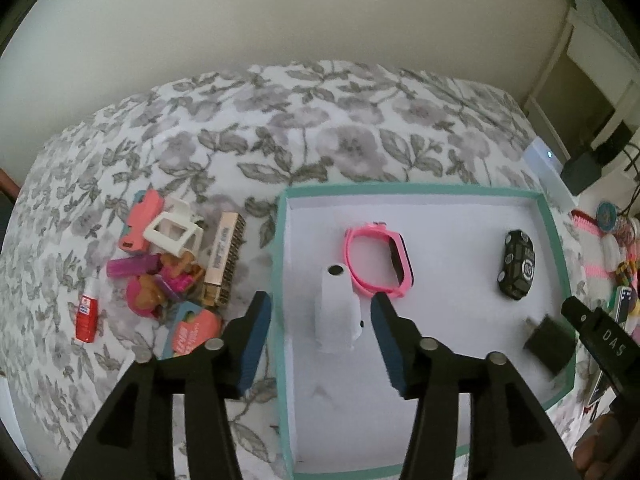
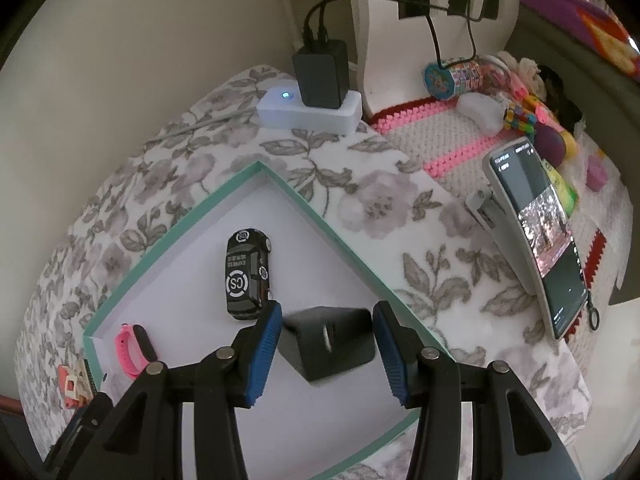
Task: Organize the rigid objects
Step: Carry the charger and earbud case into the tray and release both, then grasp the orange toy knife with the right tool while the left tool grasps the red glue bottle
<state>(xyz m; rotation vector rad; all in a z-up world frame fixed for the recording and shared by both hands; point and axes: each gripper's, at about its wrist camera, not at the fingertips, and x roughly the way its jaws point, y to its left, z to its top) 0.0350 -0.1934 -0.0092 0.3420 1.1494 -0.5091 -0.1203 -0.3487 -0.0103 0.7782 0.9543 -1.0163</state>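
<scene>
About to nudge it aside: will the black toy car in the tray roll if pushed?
Probably. The toy car sits on its wheels on the smooth white tray floor, so an endwise push likely rolls it. It looks rigid and small, probably light; a sideways push would likelier slide it.

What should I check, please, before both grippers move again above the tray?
1. Left gripper open around the white device, pads apart from it: ok.
2. Right gripper open around the black charger: ok.
3. Charger lies fully inside the tray: ok.
4. Pink watch and toy car inside the tray, apart from both grippers: ok.
5. Pile of small items on the floral cover, not yet sorted: not ok.
6. Device released and at rest: cannot tell.
</scene>
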